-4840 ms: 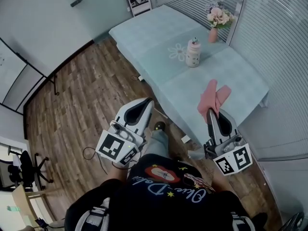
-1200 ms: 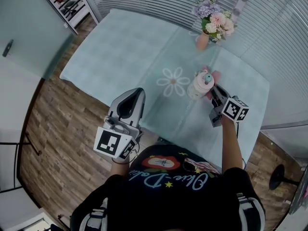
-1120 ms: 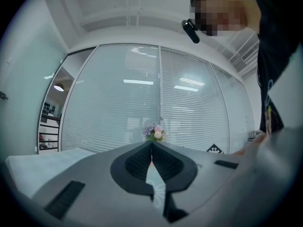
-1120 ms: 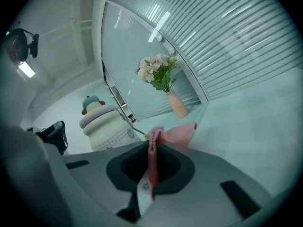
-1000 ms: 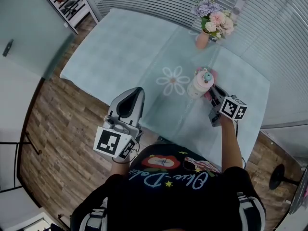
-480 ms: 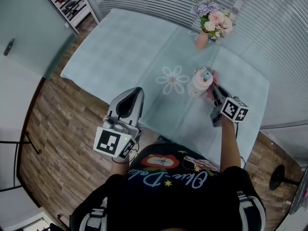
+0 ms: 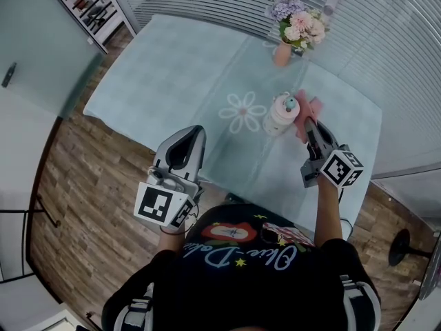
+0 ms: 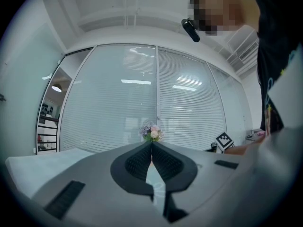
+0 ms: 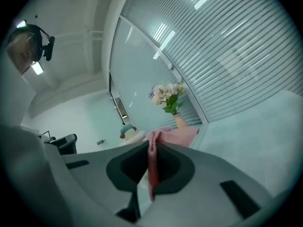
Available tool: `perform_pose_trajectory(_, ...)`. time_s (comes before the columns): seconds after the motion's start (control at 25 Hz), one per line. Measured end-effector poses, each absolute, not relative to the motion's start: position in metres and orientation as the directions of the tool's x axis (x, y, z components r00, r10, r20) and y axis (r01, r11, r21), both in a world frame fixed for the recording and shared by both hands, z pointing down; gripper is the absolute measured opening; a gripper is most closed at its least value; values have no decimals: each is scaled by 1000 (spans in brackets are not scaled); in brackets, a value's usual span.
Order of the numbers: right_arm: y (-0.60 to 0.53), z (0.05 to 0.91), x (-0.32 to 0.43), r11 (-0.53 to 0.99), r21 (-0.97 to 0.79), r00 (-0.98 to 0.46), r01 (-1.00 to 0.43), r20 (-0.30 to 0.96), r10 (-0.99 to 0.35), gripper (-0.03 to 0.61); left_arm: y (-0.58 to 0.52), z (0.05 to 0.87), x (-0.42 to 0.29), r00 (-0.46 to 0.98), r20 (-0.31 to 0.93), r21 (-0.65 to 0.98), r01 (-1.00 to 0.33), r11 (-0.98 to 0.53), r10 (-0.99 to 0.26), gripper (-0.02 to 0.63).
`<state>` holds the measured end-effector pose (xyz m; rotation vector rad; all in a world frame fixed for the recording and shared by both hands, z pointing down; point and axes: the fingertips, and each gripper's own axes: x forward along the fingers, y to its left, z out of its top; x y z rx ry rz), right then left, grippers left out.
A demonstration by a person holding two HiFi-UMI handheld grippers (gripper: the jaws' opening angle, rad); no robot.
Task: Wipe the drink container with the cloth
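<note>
Pinching the cloth (image 7: 304, 110) between its jaws, right gripper (image 7: 308, 124) holds it against the bottle (image 7: 278, 114), near the table (image 7: 179, 61) far-right corner. Left gripper (image 7: 197, 131) jaws together, empty, off the near edge. Wiping looks barely begun; most sides left.

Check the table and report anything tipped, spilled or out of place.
Nothing stands out. The bottle and the flower vase stand upright on the table, no spill shows, and the right hand-held gripper holds the pink cloth beside the bottle.

The right gripper (image 9: 151, 148) pinches the pink cloth (image 9: 176, 137) between its fingers (image 9: 171, 168), just beside the drink container (image 9: 134, 136).
</note>
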<state>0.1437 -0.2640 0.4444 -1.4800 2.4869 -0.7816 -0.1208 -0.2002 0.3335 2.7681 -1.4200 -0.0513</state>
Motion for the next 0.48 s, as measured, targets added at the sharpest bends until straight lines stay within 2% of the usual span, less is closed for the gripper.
perform_pose_trajectory(0.2, -254, 420, 126, 460, -503, -563, -732, 67, -824, 12, -198, 335, -121, 583, -10, 33, -812, -583, -813, 5)
perform_pose_trajectory(0.48, -252, 422, 109, 503, -471, -610, -725, 97, -787, 12, -196, 334, -128, 576, -12, 32, -817, -576, -818, 5)
